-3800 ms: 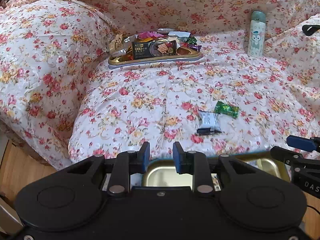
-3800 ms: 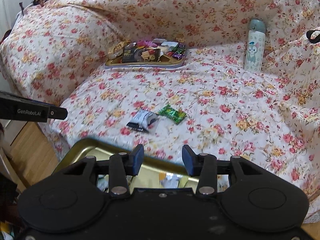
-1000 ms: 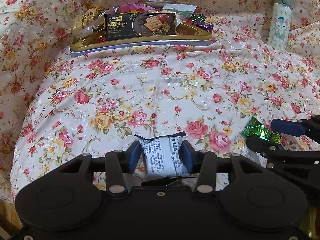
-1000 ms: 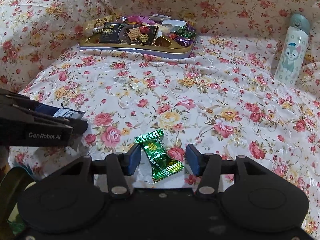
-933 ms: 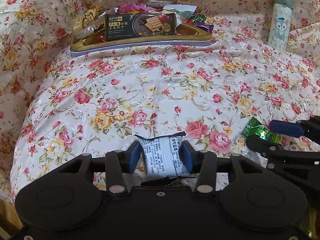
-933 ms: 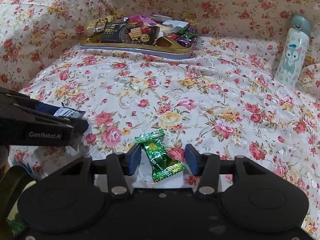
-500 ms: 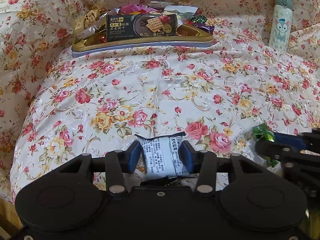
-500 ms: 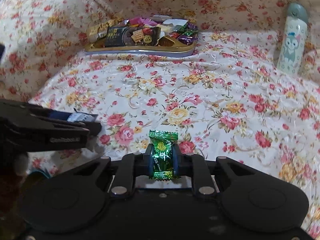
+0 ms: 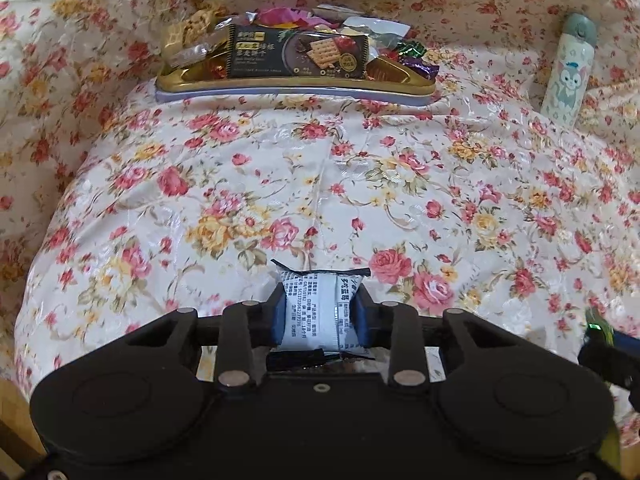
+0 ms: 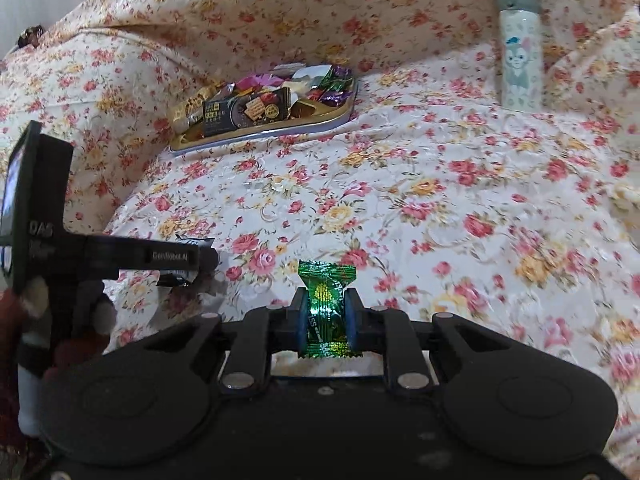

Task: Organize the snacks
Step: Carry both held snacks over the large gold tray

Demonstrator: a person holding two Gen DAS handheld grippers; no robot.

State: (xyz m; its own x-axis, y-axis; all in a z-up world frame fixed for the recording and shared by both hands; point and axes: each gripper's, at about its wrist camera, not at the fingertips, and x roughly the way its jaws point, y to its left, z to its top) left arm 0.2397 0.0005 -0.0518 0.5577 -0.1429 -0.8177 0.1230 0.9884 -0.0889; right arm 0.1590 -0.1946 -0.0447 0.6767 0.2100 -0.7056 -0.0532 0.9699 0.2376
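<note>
Left gripper [image 9: 319,317]: clamped across white snack packet [image 9: 316,312] near sofa seat front edge | Right gripper [image 10: 327,318]: clamped on green candy [image 10: 326,308], upright | Both gripped mid-wrapper for carrying | Likely destination: gold tray [image 9: 292,84], seat back edge.

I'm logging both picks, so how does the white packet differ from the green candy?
The white packet is pale with black printed text; the green candy is shiny foil with a gold emblem. The packet is wider, the candy narrower. The left gripper holds the packet, the right gripper the candy. Both are clamped.
</note>
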